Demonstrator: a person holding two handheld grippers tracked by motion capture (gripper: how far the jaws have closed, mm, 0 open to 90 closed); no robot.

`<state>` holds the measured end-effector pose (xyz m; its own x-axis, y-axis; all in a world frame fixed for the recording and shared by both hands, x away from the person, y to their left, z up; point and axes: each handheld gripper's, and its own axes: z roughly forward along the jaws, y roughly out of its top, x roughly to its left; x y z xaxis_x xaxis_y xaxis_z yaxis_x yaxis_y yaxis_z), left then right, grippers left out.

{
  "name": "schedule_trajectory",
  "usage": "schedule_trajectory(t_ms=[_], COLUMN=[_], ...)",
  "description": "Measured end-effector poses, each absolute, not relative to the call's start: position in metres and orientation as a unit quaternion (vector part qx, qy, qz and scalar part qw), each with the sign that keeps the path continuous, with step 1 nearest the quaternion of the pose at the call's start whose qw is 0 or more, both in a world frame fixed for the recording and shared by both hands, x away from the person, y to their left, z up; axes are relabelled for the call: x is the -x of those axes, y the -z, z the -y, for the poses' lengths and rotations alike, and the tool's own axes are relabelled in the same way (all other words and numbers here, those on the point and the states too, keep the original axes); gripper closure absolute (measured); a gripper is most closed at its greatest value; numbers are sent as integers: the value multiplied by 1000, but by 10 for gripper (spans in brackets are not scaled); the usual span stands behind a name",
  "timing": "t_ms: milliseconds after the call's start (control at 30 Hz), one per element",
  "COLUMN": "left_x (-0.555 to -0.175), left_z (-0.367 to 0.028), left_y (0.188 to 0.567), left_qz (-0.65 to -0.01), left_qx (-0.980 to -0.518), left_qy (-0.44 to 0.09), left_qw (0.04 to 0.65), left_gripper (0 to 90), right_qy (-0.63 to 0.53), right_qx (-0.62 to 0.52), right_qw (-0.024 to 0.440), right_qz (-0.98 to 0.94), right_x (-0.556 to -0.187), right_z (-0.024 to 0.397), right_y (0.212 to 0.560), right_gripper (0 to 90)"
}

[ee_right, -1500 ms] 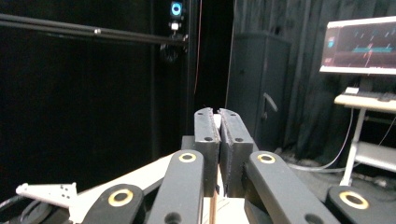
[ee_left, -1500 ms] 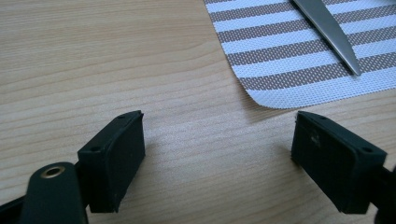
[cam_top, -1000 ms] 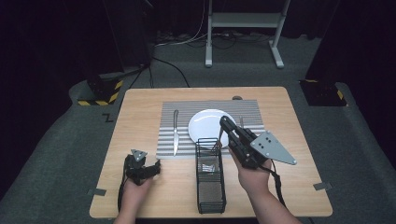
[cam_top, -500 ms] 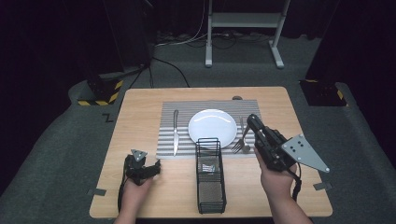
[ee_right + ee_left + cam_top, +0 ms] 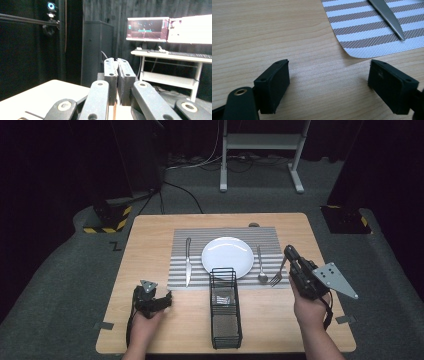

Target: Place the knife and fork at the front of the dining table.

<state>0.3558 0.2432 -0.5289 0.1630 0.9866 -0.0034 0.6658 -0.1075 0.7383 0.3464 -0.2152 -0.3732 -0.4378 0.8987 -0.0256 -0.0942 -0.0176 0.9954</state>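
Cutlery lies set out on the striped placemat (image 5: 200,270) before us: a knife (image 5: 188,261) to the left of the white plate (image 5: 228,257), a spoon (image 5: 261,265) and a fork (image 5: 278,272) to its right. Our right gripper (image 5: 290,253) hangs just beside the fork, its tip above and to the right of the handle, with jaws pressed together and nothing between them; in the right gripper view the two pads (image 5: 110,75) meet and point level toward the dark room. Our left gripper (image 5: 162,299) rests low over the bare wooden table (image 5: 150,235), jaws spread wide and empty; in the left gripper view the placemat's rounded corner and the knife's tip (image 5: 398,31) lie ahead of the right pad (image 5: 392,85). A black wire basket (image 5: 225,307) stands between our two hands, near the plate's front edge.
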Motion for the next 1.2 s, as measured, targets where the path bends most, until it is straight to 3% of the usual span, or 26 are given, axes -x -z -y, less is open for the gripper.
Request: schedule_trajectory(t_ms=[500, 1200], left_x=[-356, -355], left_z=[-243, -243], left_y=[529, 529], left_qz=[-593, -594], left_qx=[-697, -696], left_qy=[-260, -260], left_qw=[308, 308], left_gripper=[176, 177], right_qy=[-577, -554], right_qx=[-386, -408], right_qw=[382, 370], right_qz=[-610, -625], right_x=[-387, -418], right_z=[230, 226], right_y=[413, 426], right_gripper=[870, 870])
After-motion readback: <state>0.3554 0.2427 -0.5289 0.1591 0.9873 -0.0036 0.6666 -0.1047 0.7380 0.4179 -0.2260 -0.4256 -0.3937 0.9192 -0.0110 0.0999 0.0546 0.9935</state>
